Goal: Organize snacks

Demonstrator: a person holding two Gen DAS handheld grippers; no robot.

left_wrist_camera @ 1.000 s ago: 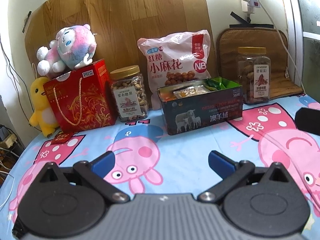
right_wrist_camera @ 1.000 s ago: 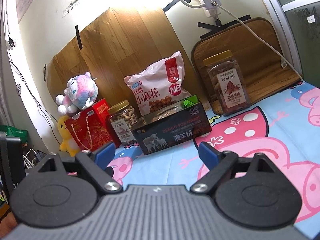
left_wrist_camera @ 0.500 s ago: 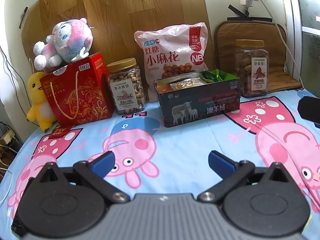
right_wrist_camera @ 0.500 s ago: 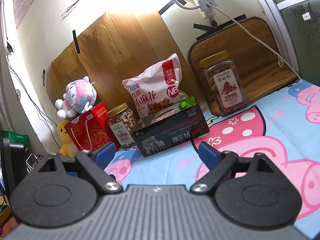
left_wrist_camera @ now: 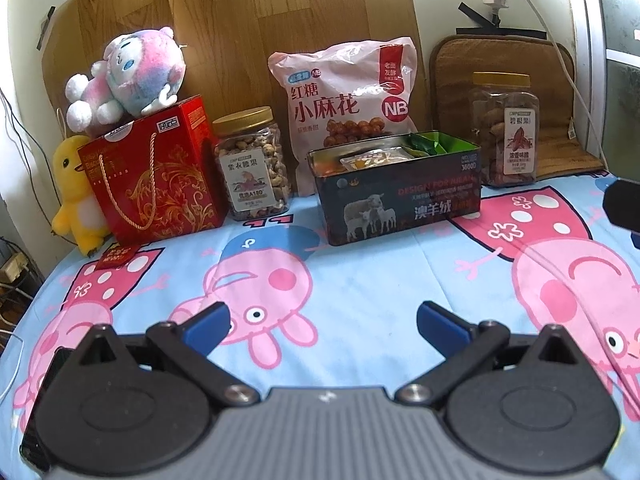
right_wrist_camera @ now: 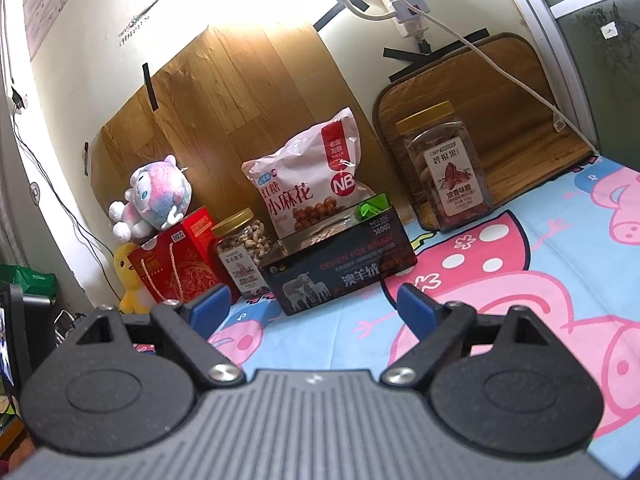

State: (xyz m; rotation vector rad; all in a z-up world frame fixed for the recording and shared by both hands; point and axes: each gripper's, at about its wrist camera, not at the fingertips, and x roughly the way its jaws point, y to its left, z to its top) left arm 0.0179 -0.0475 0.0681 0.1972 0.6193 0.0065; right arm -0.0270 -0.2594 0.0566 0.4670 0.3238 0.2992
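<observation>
Both the left gripper (left_wrist_camera: 322, 320) and right gripper (right_wrist_camera: 314, 306) gape wide, holding nothing. Well ahead of them, the snack bag (left_wrist_camera: 346, 100) leans behind the open tin (left_wrist_camera: 396, 196). It looks light, crinkly and slippery; pinch its top edge.

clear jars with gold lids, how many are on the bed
2. One nut jar stands between the red gift box and the dark tin; the other jar stands right of the tin, before the brown mat. None seems hidden.
</observation>
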